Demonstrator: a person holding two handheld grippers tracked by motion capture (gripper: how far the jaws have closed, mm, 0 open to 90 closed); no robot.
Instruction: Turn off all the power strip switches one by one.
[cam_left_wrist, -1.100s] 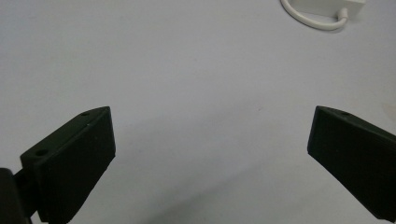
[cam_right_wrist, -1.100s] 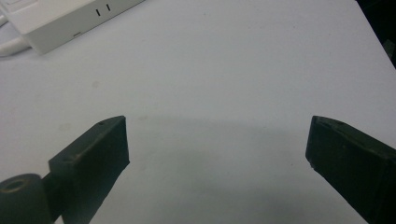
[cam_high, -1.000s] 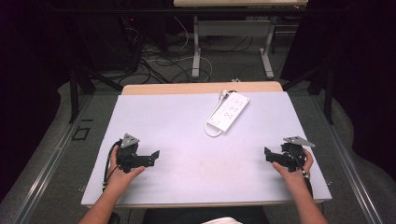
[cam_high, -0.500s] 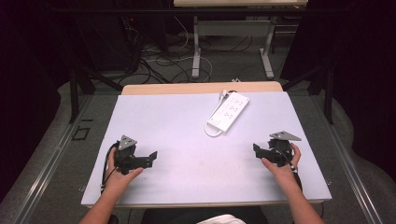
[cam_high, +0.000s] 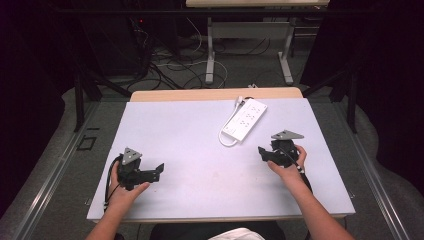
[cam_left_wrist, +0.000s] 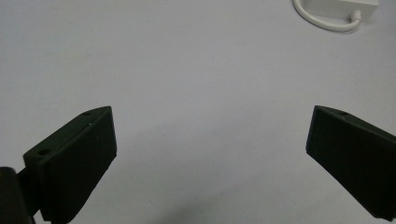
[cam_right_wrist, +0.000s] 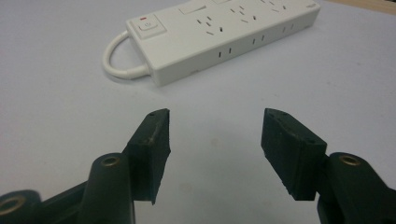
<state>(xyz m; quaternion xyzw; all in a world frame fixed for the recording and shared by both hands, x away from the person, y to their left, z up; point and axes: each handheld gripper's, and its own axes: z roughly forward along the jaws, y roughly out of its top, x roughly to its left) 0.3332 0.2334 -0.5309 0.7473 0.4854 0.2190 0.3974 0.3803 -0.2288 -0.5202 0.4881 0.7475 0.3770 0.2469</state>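
The power strip (cam_right_wrist: 224, 35) is lying rigid, light and smooth on the surface (cam_high: 190, 135). Both the right gripper (cam_right_wrist: 215, 135) and left gripper (cam_left_wrist: 210, 149) are gaping empty; pinching its long sides is probably looking safest.

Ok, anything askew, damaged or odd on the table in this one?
Nothing stands out. The white power strip lies flat, diagonal to the table edges, its cord looped at the near end; both tongs, left and right, are open and empty.

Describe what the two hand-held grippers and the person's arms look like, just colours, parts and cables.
Both are black. The left hand-held gripper and the right hand-held gripper each carry a grey three-cornered plate on top and end in two flat, blocky black jaws with small screw holes. A black cable trails from the left one. The forearms are bare, no sleeves visible.
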